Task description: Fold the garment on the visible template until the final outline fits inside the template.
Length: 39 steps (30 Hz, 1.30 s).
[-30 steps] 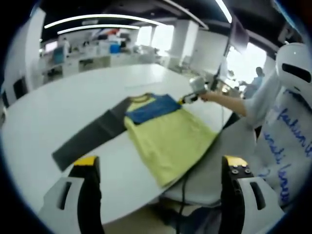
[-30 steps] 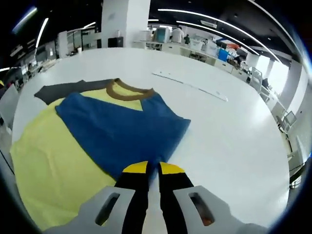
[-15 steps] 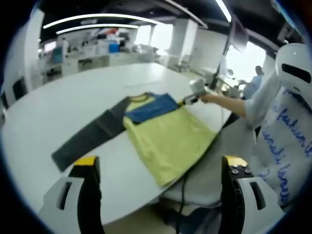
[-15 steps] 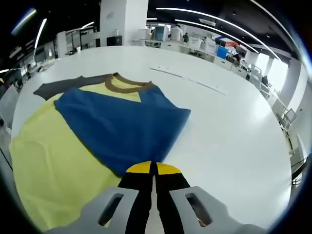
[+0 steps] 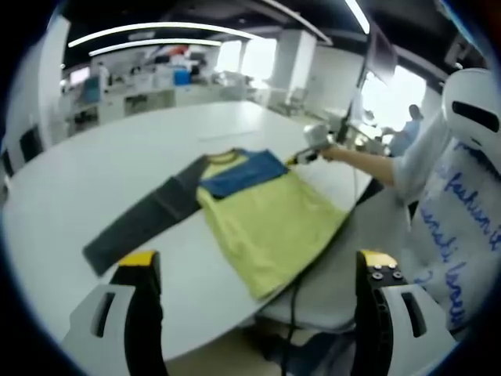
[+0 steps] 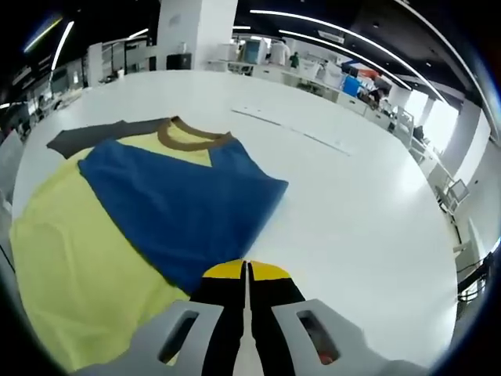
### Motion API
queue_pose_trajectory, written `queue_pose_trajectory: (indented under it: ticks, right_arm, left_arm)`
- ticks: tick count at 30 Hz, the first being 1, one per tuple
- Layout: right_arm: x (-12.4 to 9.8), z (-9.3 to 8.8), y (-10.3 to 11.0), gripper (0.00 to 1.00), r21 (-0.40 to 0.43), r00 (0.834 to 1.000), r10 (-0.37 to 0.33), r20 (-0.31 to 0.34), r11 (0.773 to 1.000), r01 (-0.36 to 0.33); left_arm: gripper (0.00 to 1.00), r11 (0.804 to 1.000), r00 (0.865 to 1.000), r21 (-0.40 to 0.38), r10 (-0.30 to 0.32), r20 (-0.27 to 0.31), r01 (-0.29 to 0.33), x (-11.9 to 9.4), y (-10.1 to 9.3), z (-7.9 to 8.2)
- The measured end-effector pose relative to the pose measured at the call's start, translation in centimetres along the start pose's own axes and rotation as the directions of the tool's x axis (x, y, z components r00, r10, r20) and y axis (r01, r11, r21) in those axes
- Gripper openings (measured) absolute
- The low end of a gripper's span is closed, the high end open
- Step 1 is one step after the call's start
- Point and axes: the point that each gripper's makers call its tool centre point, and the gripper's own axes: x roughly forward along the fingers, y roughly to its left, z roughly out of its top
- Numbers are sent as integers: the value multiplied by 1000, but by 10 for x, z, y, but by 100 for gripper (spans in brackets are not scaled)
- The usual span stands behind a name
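Note:
The garment lies flat on the white table (image 5: pixel 94 180): yellow body (image 5: pixel 270 223), dark grey sleeve (image 5: pixel 141 219) stretched out to the left, blue sleeve (image 5: pixel 239 174) lying across the top by the brown collar (image 5: pixel 225 158). In the right gripper view the blue sleeve (image 6: pixel 176 200) narrows toward my right gripper (image 6: pixel 246 270), whose jaws are shut on the sleeve's end over the yellow body (image 6: pixel 70 251). The left gripper view shows that right gripper (image 5: pixel 307 150) in a person's hand at the garment's far corner. My left gripper (image 5: pixel 258 262) hovers wide open, back from the table's near edge, holding nothing.
A thin pale strip (image 6: pixel 293 133) lies on the table beyond the garment. A person's white sleeve (image 5: pixel 415 168) reaches in from the right, beside a white helmet-like head (image 5: pixel 473 110). A cable (image 5: pixel 293 309) hangs below the table edge. Office desks stand far behind.
The right gripper's jaws closed from a narrow gap to fully shut at the blue sleeve's end, and its view shifted slightly. The left gripper stayed still and open.

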Motion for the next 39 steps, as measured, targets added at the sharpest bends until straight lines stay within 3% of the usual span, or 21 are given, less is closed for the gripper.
queue_pose_trajectory:
  ticks: [4, 10, 15, 20, 25, 29, 35, 39]
  right_arm:
    - [0, 11, 8, 1, -5, 1000, 21, 20, 1000, -21]
    - [3, -1, 24, 1, -27, 998, 69, -11, 997, -70]
    - [1, -20, 30, 1, -40, 997, 72, -40, 996, -74]
    - [-2, -14, 24, 1, -9, 997, 67, -32, 998, -67]
    - [-7, -9, 35, 1, -22, 996, 85, -9, 996, -86]
    - [-10, -20, 47, 1, -50, 995, 89, -37, 995, -91]
    - [-13, -19, 41, 1, -14, 996, 83, -19, 996, -84]
    - [-27, -11, 40, 8, -21, 998, 67, 9, 998, -67]
  left_arm:
    - [99, 1000, 1000, 6, -5, -6, 5, 2, -4, -1]
    - [99, 1000, 1000, 5, -5, -2, 5, 2, -7, -1]
    - [99, 1000, 1000, 8, -13, -8, 13, 3, -12, -5]
    - [99, 1000, 1000, 6, -12, -4, 12, 3, -12, -4]
    - [99, 1000, 1000, 8, -15, 4, 15, 3, -15, -3]
    - [99, 1000, 1000, 13, -16, 5, 16, 5, -21, -4]
    - [99, 1000, 1000, 21, -3, 18, 2, 5, -22, -2]
    - [99, 1000, 999, 19, 4, 36, -5, 4, -18, 0]
